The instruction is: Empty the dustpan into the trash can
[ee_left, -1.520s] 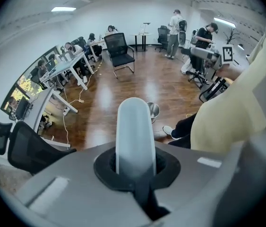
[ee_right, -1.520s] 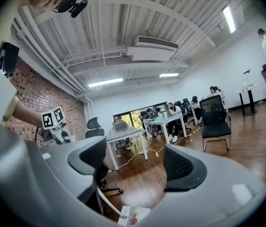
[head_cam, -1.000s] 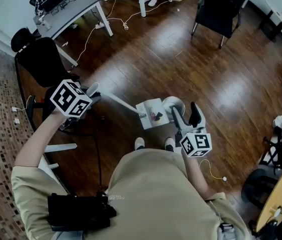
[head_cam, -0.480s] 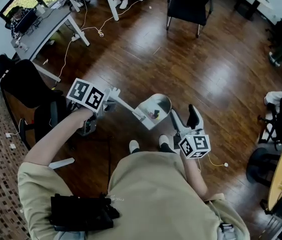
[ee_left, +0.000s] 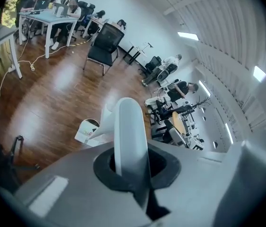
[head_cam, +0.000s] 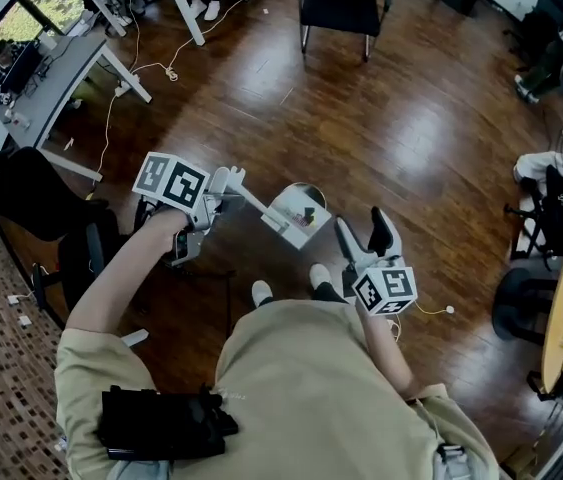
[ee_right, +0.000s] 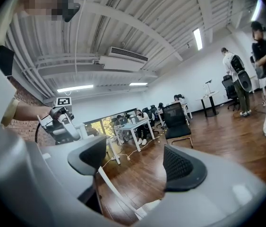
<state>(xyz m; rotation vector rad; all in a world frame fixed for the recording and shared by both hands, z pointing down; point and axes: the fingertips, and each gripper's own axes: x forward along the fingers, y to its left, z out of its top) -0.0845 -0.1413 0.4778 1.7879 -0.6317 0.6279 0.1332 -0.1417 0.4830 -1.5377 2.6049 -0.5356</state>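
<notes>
Head view. The left gripper is pinched on the long white handle of the dustpan. The pan hangs in front of the person's shoes, over the round white trash can, whose rim shows just behind the pan. A few small dark and coloured scraps lie in the pan. The right gripper hangs just beside the can on the right, with nothing in it.

Left gripper view. The jaws are pressed tight on the handle, which fills the gap between the pads. The pan shows past the handle, low over the wooden floor, with scraps inside it.

Right gripper view. The jaws are spread and nothing sits between the pads. The handle runs as a thin white line across the background, and a corner of the pan shows at the bottom edge.

Judgement. The step in hand is placing the pan over the can; the tipping-out looks not yet done, since scraps are in the pan. The next move calls for rolling the left wrist so the pan's open lip drops inside the rim. Keep the pan centred, or scraps may land on the floor.
</notes>
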